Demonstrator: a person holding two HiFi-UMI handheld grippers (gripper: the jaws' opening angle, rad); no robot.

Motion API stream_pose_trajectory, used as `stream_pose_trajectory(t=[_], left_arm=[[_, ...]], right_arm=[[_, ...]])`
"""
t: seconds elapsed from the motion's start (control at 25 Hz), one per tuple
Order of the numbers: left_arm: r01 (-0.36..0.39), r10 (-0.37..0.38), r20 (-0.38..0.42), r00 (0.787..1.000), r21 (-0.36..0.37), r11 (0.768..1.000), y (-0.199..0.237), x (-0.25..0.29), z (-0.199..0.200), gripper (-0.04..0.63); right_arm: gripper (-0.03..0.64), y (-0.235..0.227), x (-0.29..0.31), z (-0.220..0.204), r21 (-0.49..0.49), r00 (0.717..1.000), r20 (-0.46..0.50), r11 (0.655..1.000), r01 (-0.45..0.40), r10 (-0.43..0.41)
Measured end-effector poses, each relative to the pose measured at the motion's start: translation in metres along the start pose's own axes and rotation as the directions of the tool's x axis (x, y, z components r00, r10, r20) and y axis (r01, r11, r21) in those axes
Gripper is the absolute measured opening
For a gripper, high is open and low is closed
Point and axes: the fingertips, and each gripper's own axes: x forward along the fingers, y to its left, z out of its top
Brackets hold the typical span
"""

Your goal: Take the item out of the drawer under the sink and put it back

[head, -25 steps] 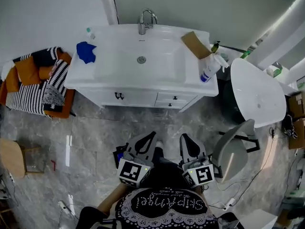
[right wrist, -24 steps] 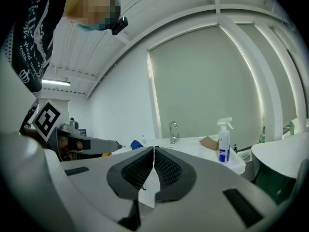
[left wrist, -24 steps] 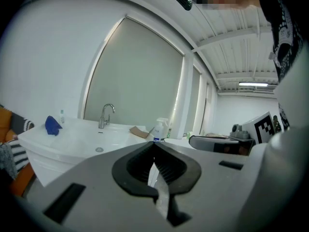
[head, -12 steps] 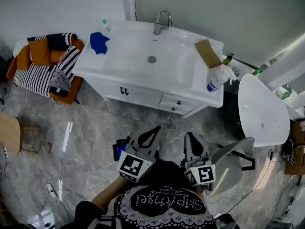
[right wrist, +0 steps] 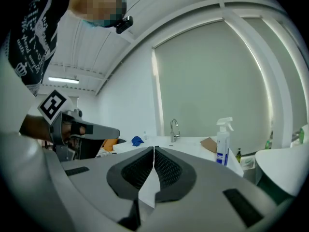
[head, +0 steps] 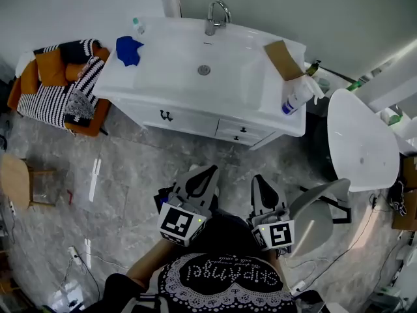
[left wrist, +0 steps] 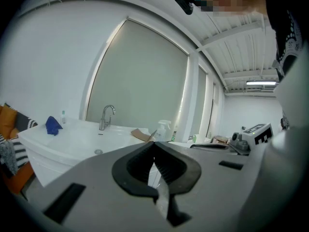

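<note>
The left claw [head: 209, 169] and right claw [head: 259, 178] hover over the floor, well short of the sink vanity [head: 153, 83], each pinched together on nothing. The drawers [head: 240, 134] under the vanity's basin are shut, hiding the item. A spray bottle [head: 292, 97] stands on the vanity's right end.

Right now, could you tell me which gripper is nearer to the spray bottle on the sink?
The right gripper: the spray bottle is ahead of it, slightly to its right. The left gripper is beside it, farther left of the bottle.

white sink counter [head: 163, 77] holds blue cloth [head: 128, 49], cardboard [head: 284, 59], spray bottle [head: 294, 96].
</note>
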Motion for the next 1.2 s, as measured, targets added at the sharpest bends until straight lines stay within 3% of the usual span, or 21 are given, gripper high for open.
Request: stream_pose_trajectory(t=[0.08,0.56,0.88,1.04,1.2], left_arm=[[0.02,-0.02,-0.001,1.0,-0.004,1.0,-0.006,0.004,0.0,0.005],[0.053,-0.053,0.008,0.999,0.069,0.996,-0.004,0.022,0.005,0.005],[0.053,-0.053,0.005,0.999,-0.008,0.999,0.011,0.027,0.001,0.005],[0.054,-0.055,-0.051,0.997,-0.032,0.998,0.026,0.028,-0.005,0.005],[0.039,-0.041,-0.057,0.998,-0.04,0.998,0.051,0.037,0.005,0.005]], right_arm=[[0.02,-0.001,-0.004,0.0,-0.049,1.0,-0.017,0.999,0.013,-0.014],[0.02,-0.007,-0.009,-0.013,-0.057,0.994,-0.085,0.997,0.061,-0.066],[0.02,0.002,0.019,-0.021,-0.059,0.992,-0.12,0.998,0.015,-0.022],[0.02,0.0,0.039,-0.014,-0.056,0.992,-0.12,0.998,0.02,-0.027],[0.02,-0.005,0.059,-0.003,-0.055,0.992,-0.111,0.997,0.049,-0.055]])
